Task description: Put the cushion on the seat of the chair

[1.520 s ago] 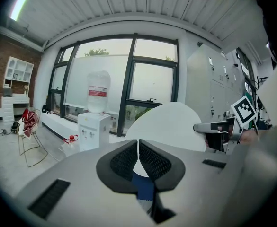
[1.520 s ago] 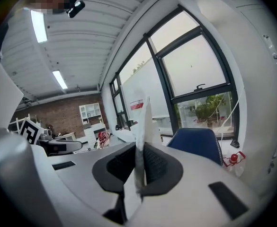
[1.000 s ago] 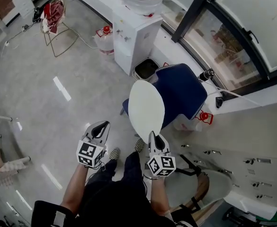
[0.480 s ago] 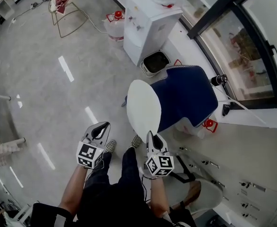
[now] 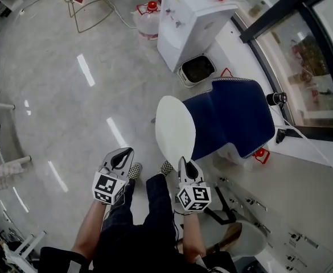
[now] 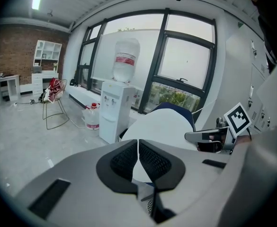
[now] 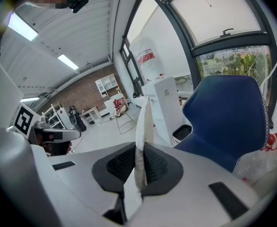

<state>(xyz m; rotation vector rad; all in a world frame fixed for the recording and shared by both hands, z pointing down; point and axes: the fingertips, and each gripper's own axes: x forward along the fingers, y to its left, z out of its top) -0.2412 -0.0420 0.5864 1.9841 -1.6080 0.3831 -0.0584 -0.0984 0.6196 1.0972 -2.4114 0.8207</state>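
Holds nothing in the left gripper (image 5: 120, 155), jaws pressed together. Pinches the near edge of the white cushion (image 5: 175, 128) in the right gripper (image 5: 186, 166), standing on edge, long axis pointing away. Needs tipping rightward onto the blue chair (image 5: 234, 115) just beside.

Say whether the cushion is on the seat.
Not yet: the right hand-held gripper holds the cushion on edge by the chair.

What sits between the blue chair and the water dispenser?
An open bin with a dark inside stands on the floor between the chair and the dispenser. It is clearest in the head view.
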